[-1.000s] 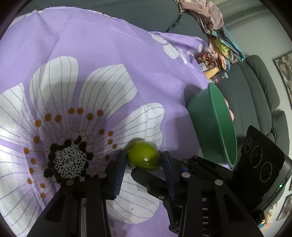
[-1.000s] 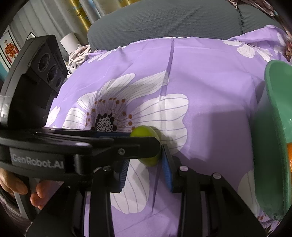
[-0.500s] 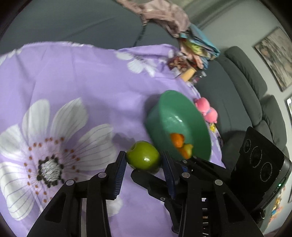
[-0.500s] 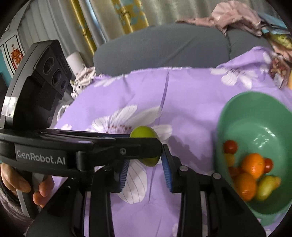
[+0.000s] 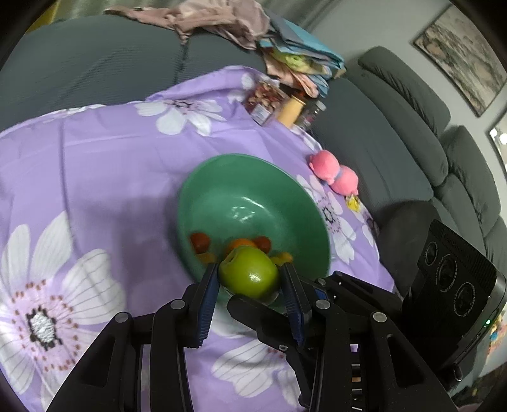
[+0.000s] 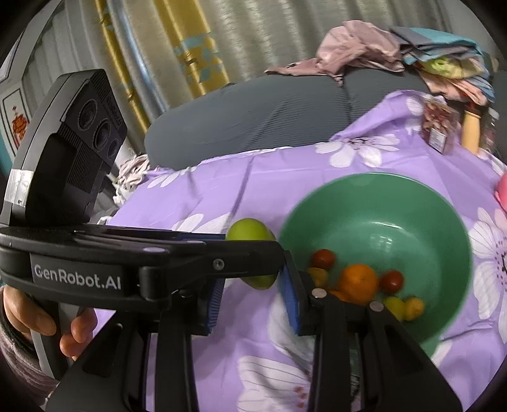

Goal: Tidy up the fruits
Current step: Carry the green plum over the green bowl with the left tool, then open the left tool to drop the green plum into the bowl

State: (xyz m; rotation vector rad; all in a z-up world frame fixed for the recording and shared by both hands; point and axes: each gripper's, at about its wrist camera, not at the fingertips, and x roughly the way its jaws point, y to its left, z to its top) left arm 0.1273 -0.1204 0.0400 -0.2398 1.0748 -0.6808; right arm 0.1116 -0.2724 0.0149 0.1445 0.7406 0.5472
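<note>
A green apple (image 5: pixel 248 272) hangs above the purple flowered cloth (image 5: pixel 95 158), at the near rim of a green bowl (image 5: pixel 240 157). My left gripper (image 5: pixel 250 285) is shut on the apple, one blue pad on each side. My right gripper (image 6: pixel 252 291) crosses it from the side and also holds the apple (image 6: pixel 250 229). The left gripper's finger hides the apple's middle in the right wrist view. The bowl (image 6: pixel 396 202) holds an orange (image 6: pixel 358 280), red cherry tomatoes (image 6: pixel 323 258) and small yellow fruits (image 6: pixel 402 307).
A pink plush toy (image 5: pixel 336 174) lies on the cloth right of the bowl. Jars and a snack packet (image 5: pixel 269 101) stand at the far edge. A grey sofa (image 5: pixel 396 142) with a clothes pile (image 5: pixel 221 19) surrounds the table. A hand (image 6: pixel 76 329) holds the left gripper's handle.
Both grippers have risen off the cloth with the apple between them and moved toward the bowl. The bowl's inside and its fruits have come into view.
</note>
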